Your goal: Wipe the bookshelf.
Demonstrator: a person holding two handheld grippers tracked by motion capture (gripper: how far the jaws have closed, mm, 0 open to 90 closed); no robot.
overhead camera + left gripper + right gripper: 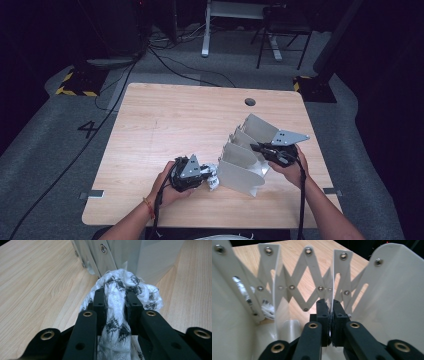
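Observation:
A white fold-out rack (243,174) with several upright dividers joined by scissor links stands on the right half of the wooden table (165,125). My left gripper (209,173) lies low at the rack's near-left end, shut on a bunched white cloth with black pattern (213,182). In the left gripper view the cloth (120,281) bulges past the gripper (115,293) and touches the rack's wall (155,260). My right gripper (258,148) reaches into the rack from the right. In the right gripper view, this gripper (330,305) is shut on the lower edge of a thin divider (342,277).
A round cable hole (250,102) sits near the table's far edge. The rack's far end panel (261,127) leans outward. Beyond the table, black cables (165,60) cross the grey floor, with a desk frame (235,20) and a dark chair (282,30) behind.

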